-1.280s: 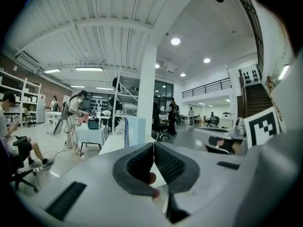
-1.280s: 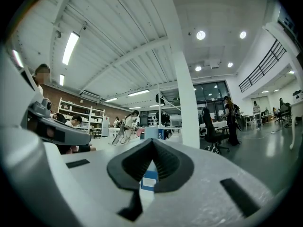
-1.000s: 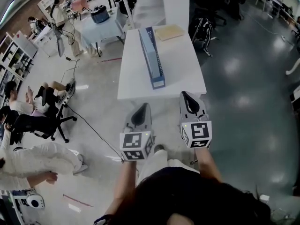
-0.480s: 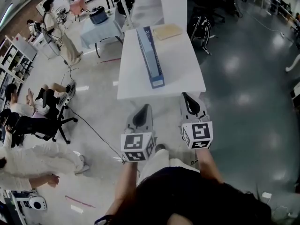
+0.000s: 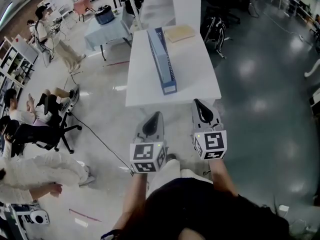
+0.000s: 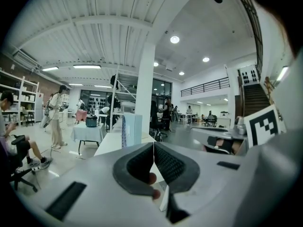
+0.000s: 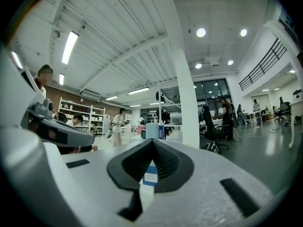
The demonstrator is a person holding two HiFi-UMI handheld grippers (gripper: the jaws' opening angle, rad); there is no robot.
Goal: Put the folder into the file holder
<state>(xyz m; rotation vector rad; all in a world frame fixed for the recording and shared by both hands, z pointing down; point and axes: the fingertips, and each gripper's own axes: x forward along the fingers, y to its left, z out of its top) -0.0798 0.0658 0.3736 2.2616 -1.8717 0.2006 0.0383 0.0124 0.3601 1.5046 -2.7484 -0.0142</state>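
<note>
On the white rectangular table (image 5: 140, 84), the long blue box-shaped file holder (image 5: 162, 64) lies lengthwise, running from 12 to 6 o'clock. The flat tan folder (image 5: 180, 33) lies on the table at the holder's 1 o'clock, just beside its far end. A white square pillar (image 5: 186, 4) stands behind the table at 12 o'clock. A small cloth-covered table (image 5: 107, 31) stands at 10 o'clock.

Open-plan office/lab floor. Polished concrete floor (image 5: 260, 89), white tabletop (image 5: 142, 84) with more desks behind it, rolling office chair (image 5: 50, 131), wall shelving (image 5: 15, 59), people (image 5: 22, 115) at workstations. Big white column (image 5: 186, 4), mezzanine railing (image 6: 203, 86), staircase (image 6: 255, 98), recessed ceiling lights (image 6: 174, 39).
</note>
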